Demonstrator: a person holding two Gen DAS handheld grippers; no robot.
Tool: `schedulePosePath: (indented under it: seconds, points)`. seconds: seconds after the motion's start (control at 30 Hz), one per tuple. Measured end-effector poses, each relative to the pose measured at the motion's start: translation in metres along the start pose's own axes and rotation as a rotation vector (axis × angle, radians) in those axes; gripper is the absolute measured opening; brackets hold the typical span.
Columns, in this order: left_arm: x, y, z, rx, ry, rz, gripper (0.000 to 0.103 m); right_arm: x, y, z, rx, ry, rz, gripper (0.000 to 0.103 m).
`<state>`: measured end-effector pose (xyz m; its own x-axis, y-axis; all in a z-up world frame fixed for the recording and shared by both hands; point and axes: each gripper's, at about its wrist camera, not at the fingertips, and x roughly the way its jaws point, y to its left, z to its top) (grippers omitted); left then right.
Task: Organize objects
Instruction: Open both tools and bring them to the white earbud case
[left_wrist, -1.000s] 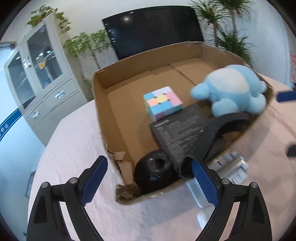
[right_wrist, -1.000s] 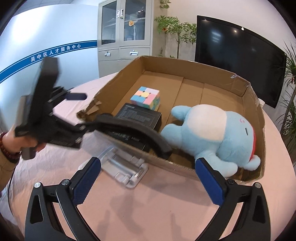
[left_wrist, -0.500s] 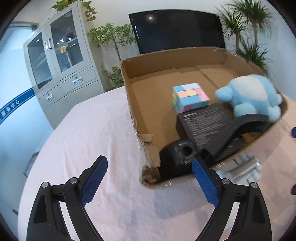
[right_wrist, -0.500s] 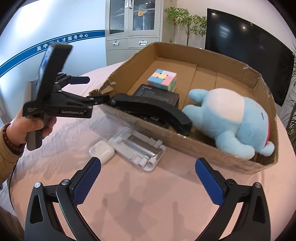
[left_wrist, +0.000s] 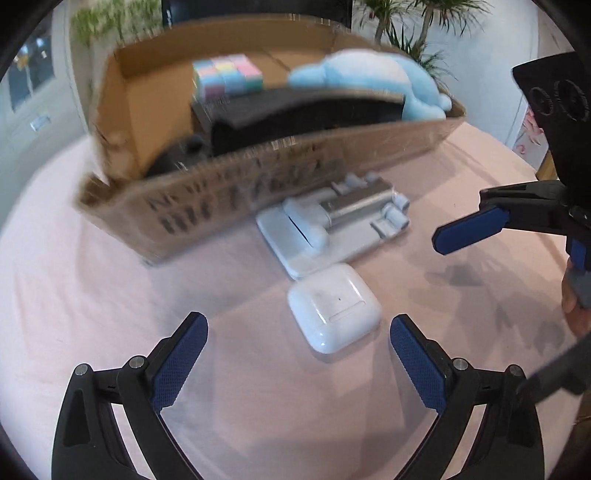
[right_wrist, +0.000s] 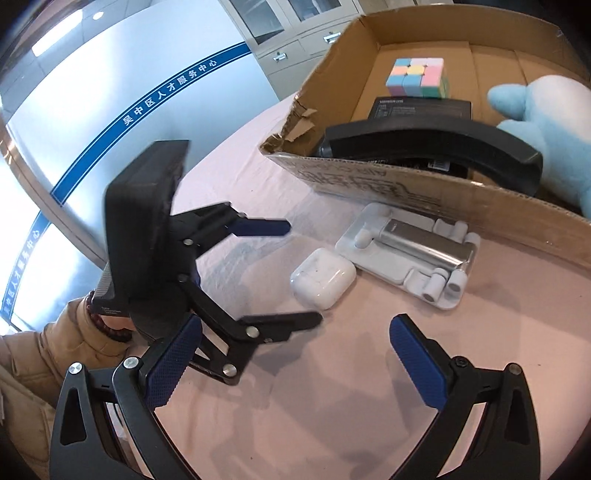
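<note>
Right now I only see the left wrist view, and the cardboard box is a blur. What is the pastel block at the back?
Observer: The right wrist view shows it sharply. It is a pastel puzzle cube on the floor of the cardboard box, behind a flat black carton.
Operator: And who is carrying my camera?
Observer: A person in a tan sleeve, with a dark bead bracelet at the wrist, holds the left gripper. Its jaws are opening with nothing gripped, and the white earbud case lies just past the tips.
</note>
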<state>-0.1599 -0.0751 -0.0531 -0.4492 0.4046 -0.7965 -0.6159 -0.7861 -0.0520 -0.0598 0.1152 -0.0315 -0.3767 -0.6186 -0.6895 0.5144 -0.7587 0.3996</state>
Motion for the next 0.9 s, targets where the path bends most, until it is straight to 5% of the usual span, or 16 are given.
schedulePosePath:
  seconds: [0.47, 0.63, 0.7, 0.77, 0.9]
  points:
    - [-0.003, -0.022, -0.003, 0.075, -0.014, -0.326, 0.100, -0.021, -0.004, -0.007, 0.044, -0.025, -0.012, 0.102]
    - [-0.008, -0.048, -0.009, 0.156, 0.006, -0.368, 0.100, -0.018, 0.002, -0.012, 0.000, 0.017, -0.062, 0.100]
    - [-0.013, -0.060, -0.016, 0.178, 0.005, -0.347, 0.098, -0.012, 0.011, -0.015, -0.049, 0.041, -0.117, 0.087]
    - [-0.012, -0.065, -0.017, 0.200, -0.002, -0.282, 0.089, -0.004, 0.015, -0.015, -0.073, 0.074, -0.149, 0.057]
    - [-0.011, -0.065, -0.019, 0.192, -0.018, -0.200, 0.067, 0.014, 0.009, -0.009, -0.057, 0.150, -0.181, 0.052]
